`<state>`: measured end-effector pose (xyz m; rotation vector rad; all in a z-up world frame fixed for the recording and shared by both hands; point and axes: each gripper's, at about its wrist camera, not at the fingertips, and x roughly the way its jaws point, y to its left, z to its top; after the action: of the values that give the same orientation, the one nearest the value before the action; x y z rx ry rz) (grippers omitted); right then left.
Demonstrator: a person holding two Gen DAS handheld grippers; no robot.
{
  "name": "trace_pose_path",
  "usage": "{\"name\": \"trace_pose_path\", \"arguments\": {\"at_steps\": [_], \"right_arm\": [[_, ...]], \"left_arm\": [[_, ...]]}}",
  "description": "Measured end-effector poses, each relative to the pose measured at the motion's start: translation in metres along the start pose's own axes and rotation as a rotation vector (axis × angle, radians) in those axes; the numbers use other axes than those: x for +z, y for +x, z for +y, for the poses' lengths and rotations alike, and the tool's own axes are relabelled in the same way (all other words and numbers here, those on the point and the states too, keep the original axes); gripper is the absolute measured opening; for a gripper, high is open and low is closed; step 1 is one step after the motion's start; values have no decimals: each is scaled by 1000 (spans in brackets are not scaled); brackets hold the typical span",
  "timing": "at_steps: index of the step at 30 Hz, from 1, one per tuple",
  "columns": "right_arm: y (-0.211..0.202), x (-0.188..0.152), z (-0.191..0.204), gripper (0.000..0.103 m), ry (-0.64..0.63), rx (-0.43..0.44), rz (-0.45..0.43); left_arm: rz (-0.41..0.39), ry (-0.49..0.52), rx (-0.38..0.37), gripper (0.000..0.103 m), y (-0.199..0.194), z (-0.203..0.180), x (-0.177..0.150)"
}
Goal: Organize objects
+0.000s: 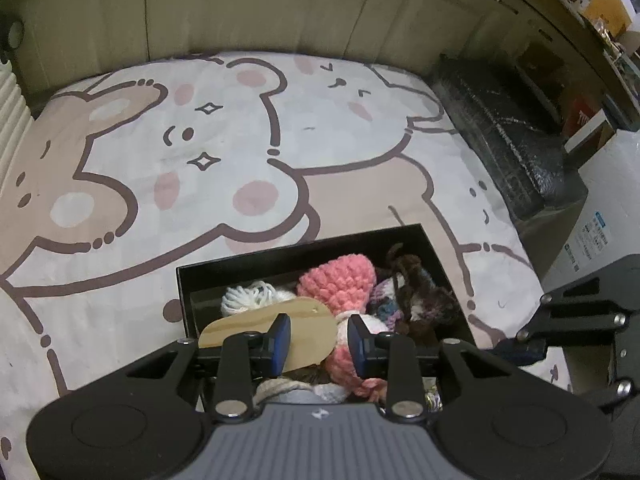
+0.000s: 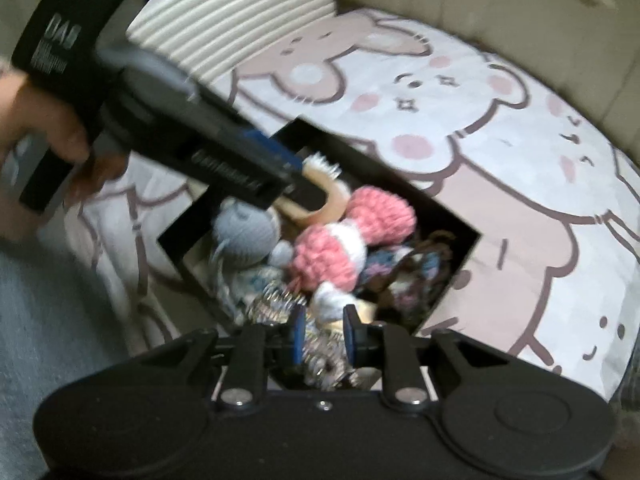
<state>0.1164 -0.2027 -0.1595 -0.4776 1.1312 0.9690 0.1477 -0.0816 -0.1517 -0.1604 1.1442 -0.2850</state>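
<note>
A black box (image 1: 304,246) sits on the cartoon-bear bedspread (image 1: 168,160), filled with crocheted items. A pink and white crocheted piece (image 1: 340,284) lies in the middle, white yarn (image 1: 244,298) at the left, dark brown and blue yarn pieces (image 1: 416,296) at the right. A tan oval piece (image 1: 276,330) lies under my left gripper (image 1: 319,340), which is open just above the box. In the right wrist view the box (image 2: 448,216) holds the pink piece (image 2: 352,232), a grey crocheted ball (image 2: 244,232) and shiny silver items (image 2: 276,300). My right gripper (image 2: 322,338) is open over the box's near edge.
A ribbed white headboard-like panel (image 2: 240,4) stands beside the bed. A dark wrapped bundle (image 1: 500,132) lies at the bed's right edge, with a shelf of boxes (image 1: 588,0) behind. Beige wall panels (image 1: 280,4) back the bed.
</note>
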Motion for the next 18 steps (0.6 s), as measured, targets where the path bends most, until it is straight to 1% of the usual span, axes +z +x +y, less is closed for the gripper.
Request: {"name": "trace_pose_path", "arguments": {"at_steps": [1, 2, 3, 4, 5, 6, 7, 8, 9, 10, 11, 13, 15, 18], "right_arm": [[-3, 0, -1, 24, 13, -5, -14], [-7, 1, -4, 26, 32, -13, -30], [-10, 1, -6, 32, 44, -21, -42], [-12, 1, -7, 38, 54, -29, -53], [-14, 2, -8, 42, 62, -39, -59], [-14, 2, -9, 51, 67, -50, -63], [-16, 2, -9, 63, 70, -64, -67], [-18, 2, -8, 68, 72, -86, -71], [-19, 2, -9, 75, 73, -102, -73], [-20, 3, -9, 80, 78, -118, -73], [-21, 3, -9, 83, 83, -128, -74], [-25, 3, -8, 94, 90, -145, -81], [-30, 5, -5, 96, 90, -156, -92], [-40, 9, -1, 97, 101, -173, -112]], "left_arm": [[-7, -3, 6, 39, -2, 1, 0], [-14, -9, 13, 47, -4, 1, 1], [-21, -17, 20, 50, -6, 2, 1], [-24, -26, 26, 56, -7, 3, 1], [-27, -35, 35, 62, -9, 4, 1], [-28, -41, 46, 65, -11, 4, 1], [-31, -46, 63, 73, -13, 5, 0], [-33, -47, 78, 80, -15, 6, 0], [-35, -48, 92, 83, -17, 6, -1], [-37, -49, 102, 88, -20, 6, -1], [-36, -51, 105, 92, -22, 6, -2], [-37, -48, 109, 99, -28, 6, -3], [-44, -32, 133, 100, -34, 2, -4], [-58, -16, 162, 101, -46, -1, -4]]}}
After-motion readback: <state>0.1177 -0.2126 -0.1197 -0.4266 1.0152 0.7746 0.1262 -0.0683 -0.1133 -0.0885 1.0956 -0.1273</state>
